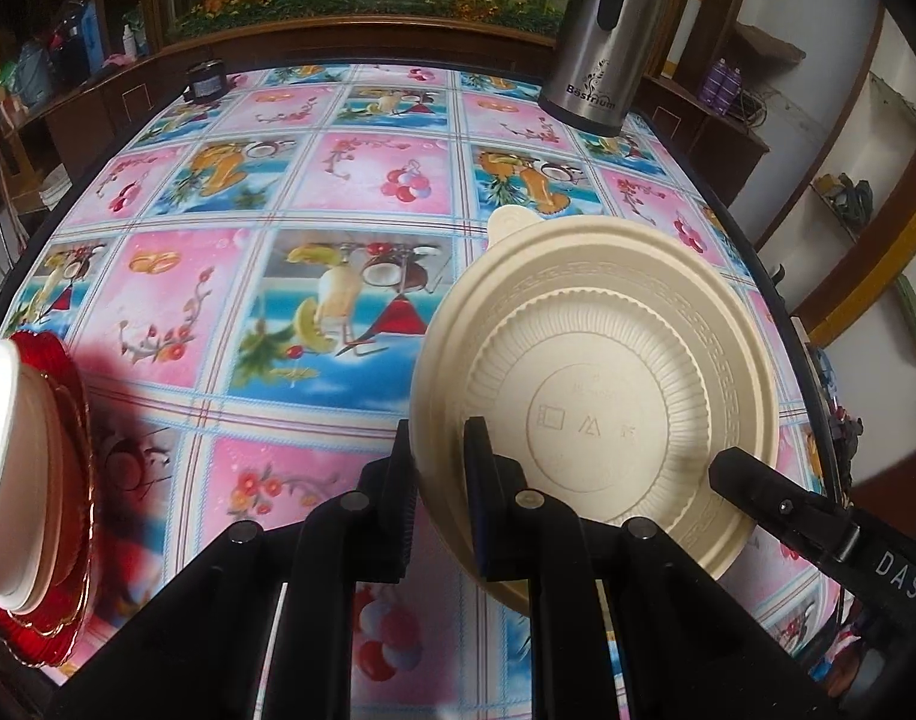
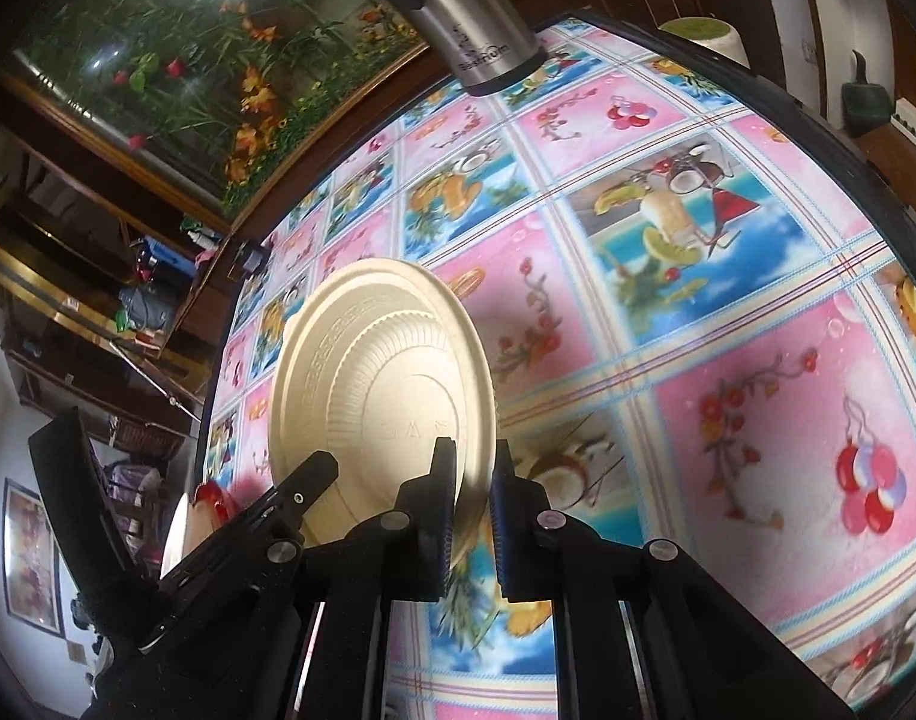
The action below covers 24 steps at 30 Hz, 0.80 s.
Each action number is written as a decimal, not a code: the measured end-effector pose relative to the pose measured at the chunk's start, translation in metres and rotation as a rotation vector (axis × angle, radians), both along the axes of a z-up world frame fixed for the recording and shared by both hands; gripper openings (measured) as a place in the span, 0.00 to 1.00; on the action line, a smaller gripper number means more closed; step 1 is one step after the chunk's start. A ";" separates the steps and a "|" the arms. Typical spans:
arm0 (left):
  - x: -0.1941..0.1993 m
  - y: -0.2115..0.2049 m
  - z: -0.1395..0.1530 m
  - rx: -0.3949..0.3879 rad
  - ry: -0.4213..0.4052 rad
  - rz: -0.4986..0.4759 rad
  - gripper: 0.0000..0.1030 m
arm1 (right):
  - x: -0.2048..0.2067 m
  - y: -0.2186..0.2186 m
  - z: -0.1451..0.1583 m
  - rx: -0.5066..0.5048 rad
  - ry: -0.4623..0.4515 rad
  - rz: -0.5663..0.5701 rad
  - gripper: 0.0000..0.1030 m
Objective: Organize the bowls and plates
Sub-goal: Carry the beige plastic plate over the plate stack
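Note:
A cream plastic bowl (image 1: 601, 372) is held tilted above the table, its ribbed underside toward both cameras. My left gripper (image 1: 443, 474) is shut on its left rim, one finger inside and one outside. My right gripper (image 2: 472, 492) is shut on the opposite rim of the same bowl (image 2: 386, 384); a right finger (image 1: 757, 486) shows in the left wrist view. A stack with a red glass plate (image 1: 68, 480) and white bowls (image 1: 2, 450) on it stands at the left table edge; it also shows in the right wrist view (image 2: 209, 501).
The table (image 1: 338, 180) has a pink and blue picture tablecloth. A steel thermos (image 1: 601, 42) stands at the far right of it. A small dark jar (image 1: 206, 81) sits at the far left edge. Wooden shelves surround the table.

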<state>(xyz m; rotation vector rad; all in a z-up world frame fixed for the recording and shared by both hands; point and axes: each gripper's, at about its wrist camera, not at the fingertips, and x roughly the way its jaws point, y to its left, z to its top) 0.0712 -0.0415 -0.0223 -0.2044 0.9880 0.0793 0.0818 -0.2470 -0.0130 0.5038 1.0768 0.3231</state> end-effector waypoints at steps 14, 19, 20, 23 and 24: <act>-0.030 0.022 0.007 -0.014 -0.032 0.021 0.12 | -0.030 0.024 0.011 -0.014 -0.036 0.034 0.10; -0.037 0.029 0.009 -0.017 -0.039 0.032 0.12 | -0.036 0.033 0.016 -0.016 -0.048 0.050 0.10; -0.038 0.030 0.009 -0.017 -0.039 0.034 0.12 | -0.037 0.034 0.016 -0.016 -0.050 0.053 0.10; -0.042 0.034 0.009 -0.016 -0.039 0.042 0.12 | -0.039 0.038 0.016 -0.016 -0.052 0.064 0.10; -0.043 0.036 0.009 -0.016 -0.039 0.045 0.12 | -0.039 0.040 0.016 -0.016 -0.053 0.067 0.10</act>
